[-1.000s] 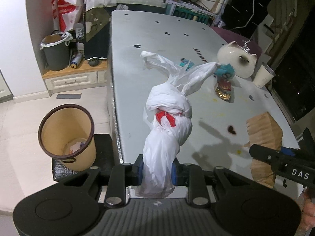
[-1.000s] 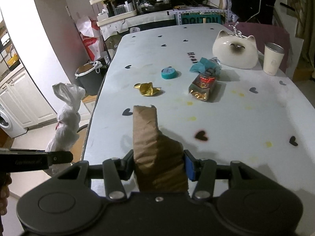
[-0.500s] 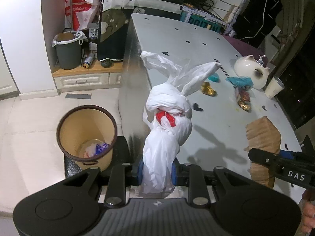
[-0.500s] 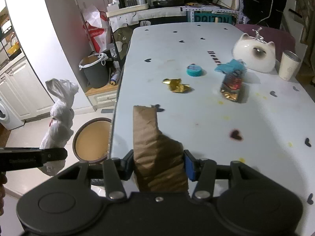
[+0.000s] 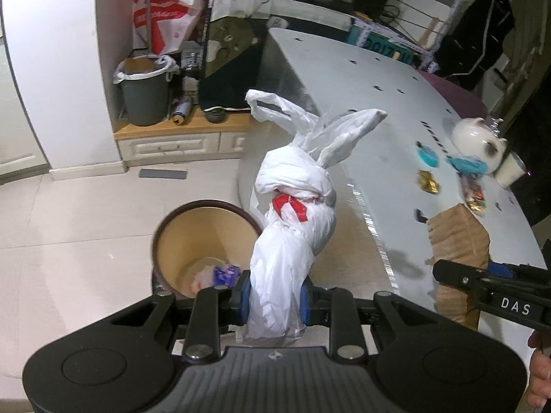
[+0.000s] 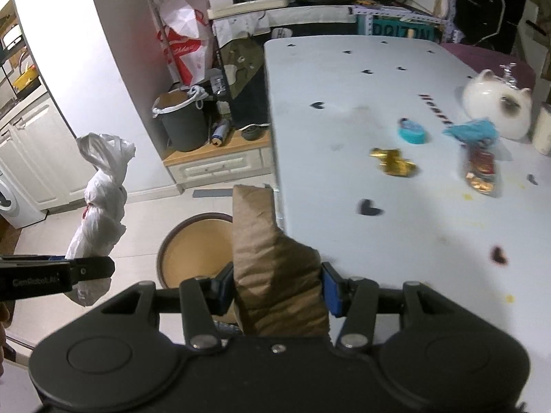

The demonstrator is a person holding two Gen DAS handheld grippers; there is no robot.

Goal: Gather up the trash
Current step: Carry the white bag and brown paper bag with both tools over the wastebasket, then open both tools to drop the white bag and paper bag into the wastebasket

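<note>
My left gripper (image 5: 275, 297) is shut on a knotted white plastic bag (image 5: 296, 203) with a red mark, held upright beside the table edge, just right of the brown bin (image 5: 206, 241) on the floor. The bin holds some scraps. My right gripper (image 6: 275, 290) is shut on a crumpled brown paper bag (image 6: 272, 258), held at the table's left edge, with the bin (image 6: 193, 251) below and left of it. On the table lie a gold wrapper (image 6: 392, 163), a snack packet (image 6: 480, 170), a teal lid (image 6: 411, 132) and teal crumpled plastic (image 6: 473, 130).
A white cat-shaped pot (image 6: 496, 110) and a paper cup (image 5: 509, 172) stand at the table's far right. A grey lined bin (image 5: 144, 96) sits on a low wooden cabinet by the wall. A red-and-white shopping bag (image 5: 162, 7) hangs behind it. The floor is pale tile.
Both grippers have swung left, off the table toward the floor bin, still holding their loads. The bin now sits right under the white bag and the brown bag.
</note>
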